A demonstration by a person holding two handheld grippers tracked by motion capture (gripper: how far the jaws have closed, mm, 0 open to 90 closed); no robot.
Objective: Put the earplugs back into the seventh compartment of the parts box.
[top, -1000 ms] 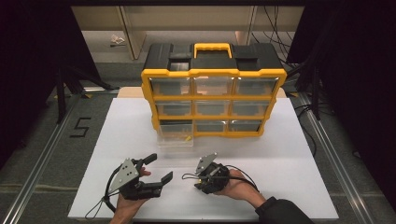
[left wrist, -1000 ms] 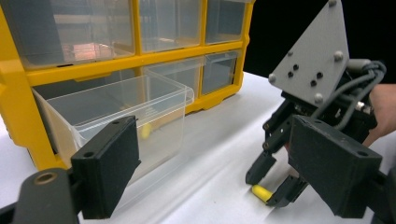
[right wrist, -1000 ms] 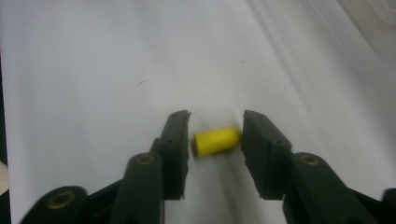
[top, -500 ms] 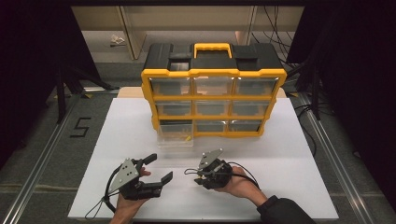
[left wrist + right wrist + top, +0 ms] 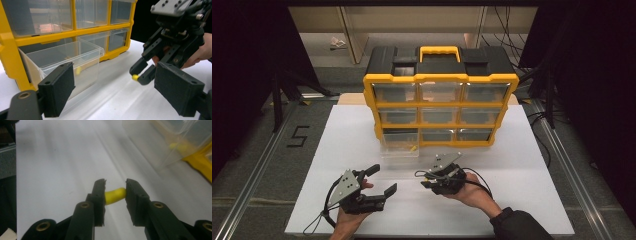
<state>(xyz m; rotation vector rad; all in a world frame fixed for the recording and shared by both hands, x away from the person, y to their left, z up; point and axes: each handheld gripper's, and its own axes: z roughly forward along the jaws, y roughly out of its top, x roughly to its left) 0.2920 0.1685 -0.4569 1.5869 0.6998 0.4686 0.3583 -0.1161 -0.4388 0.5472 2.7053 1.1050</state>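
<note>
R claw [image 5: 115, 192] pinched on small yellow piece [image 5: 114, 195], clear of table. Open drawer [image 5: 65, 60] ahead-left of it; should carry level, release over the bin. L claw [image 5: 113, 92] wide open, empty.

The counter [image 5: 522, 165] is seen from above, facing forward and down. Each tool view is taken close and low; the pulled-out drawer [image 5: 67, 60] is shared.

Nine drawers [image 5: 399, 147], two claws [image 5: 379, 180], perhaps two yellow pieces [image 5: 114, 195].
</note>
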